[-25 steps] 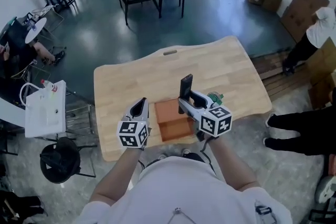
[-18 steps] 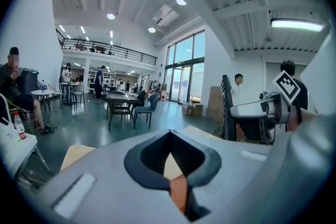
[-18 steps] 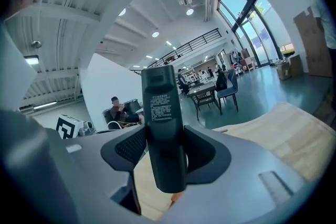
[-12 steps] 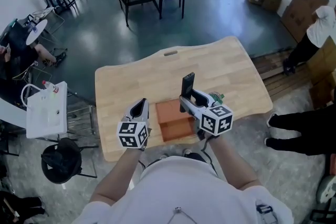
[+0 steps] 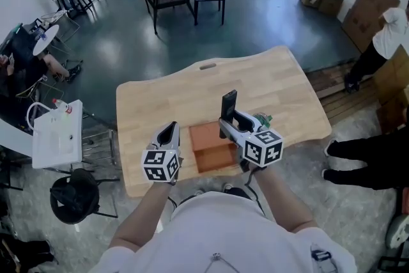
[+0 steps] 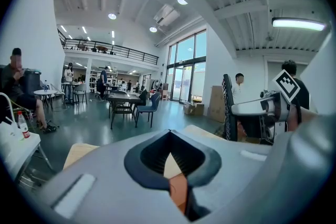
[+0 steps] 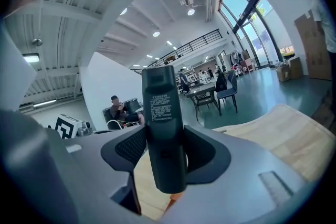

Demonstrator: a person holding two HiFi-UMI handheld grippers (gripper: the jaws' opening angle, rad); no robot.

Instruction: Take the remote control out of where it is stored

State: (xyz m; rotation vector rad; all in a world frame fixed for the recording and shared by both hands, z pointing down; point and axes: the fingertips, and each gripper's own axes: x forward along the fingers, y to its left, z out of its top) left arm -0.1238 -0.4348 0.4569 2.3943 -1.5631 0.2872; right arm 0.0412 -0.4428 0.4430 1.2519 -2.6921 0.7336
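Right claw (image 7: 166,156): clamped on the remote (image 7: 163,123).
Remote: upright, lifted over the tabletop (image 5: 160,99), near the orange box (image 5: 211,150).
Left claw (image 6: 169,139): clenched, empty, left of the box.

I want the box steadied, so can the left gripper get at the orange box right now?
Probably yes: the left gripper, jaws shut and empty, sits right beside the orange box with nothing between them. The right gripper, holding the remote, is at the box's other side.
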